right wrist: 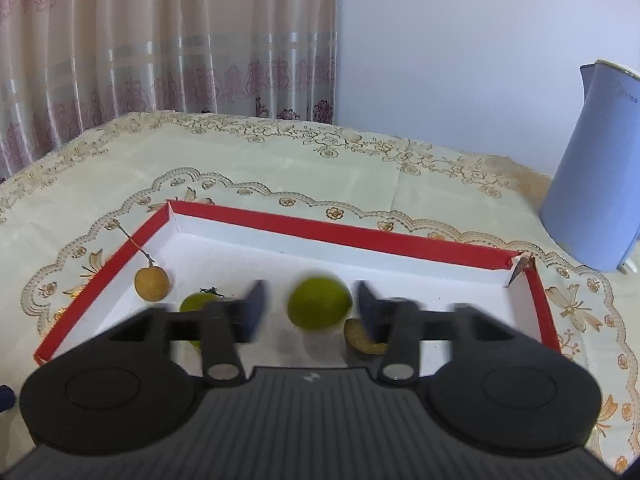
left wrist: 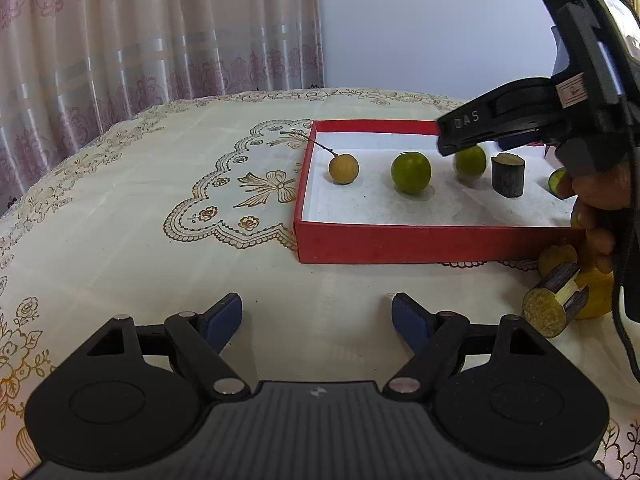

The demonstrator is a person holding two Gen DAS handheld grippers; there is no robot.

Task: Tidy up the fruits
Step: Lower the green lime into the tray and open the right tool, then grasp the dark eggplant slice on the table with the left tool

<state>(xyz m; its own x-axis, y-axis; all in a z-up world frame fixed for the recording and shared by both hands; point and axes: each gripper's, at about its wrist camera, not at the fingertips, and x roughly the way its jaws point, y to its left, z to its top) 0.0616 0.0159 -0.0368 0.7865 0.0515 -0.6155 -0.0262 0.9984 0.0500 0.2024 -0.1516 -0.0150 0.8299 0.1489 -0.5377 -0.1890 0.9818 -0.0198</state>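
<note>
On the cloth (left wrist: 160,184) at far left nothing of the task lies; the left gripper (left wrist: 317,316) hangs low over that bare stretch, jaws wide apart and holding nothing.

Next comes the red box (left wrist: 400,244), and inside it the fruit stands in a row. First a tan longan (left wrist: 343,168) with its long stem leaning over the left wall. Then a green lime (left wrist: 411,172). Then a second lime (left wrist: 470,162), which sits just under the right gripper (right wrist: 308,308). That gripper's jaws are apart with the lime framed between them in the right wrist view, but no pad touches it that I can see (the frame is blurred there, so contact cannot be ruled out entirely). Beside it stands a dark cane piece (left wrist: 508,176), and a green slice (left wrist: 558,184) peeks out past the hand (left wrist: 596,200).

Outside the box, at the near right corner, a second cane piece (left wrist: 554,300) lies on its side against some yellow fruit (left wrist: 596,292), partly hidden. A blue kettle (right wrist: 596,168) stands off beyond the box.

So the job looks more than half done: five pieces are boxed, and at least the cane piece and yellow fruit outside remain to be carried in.
</note>
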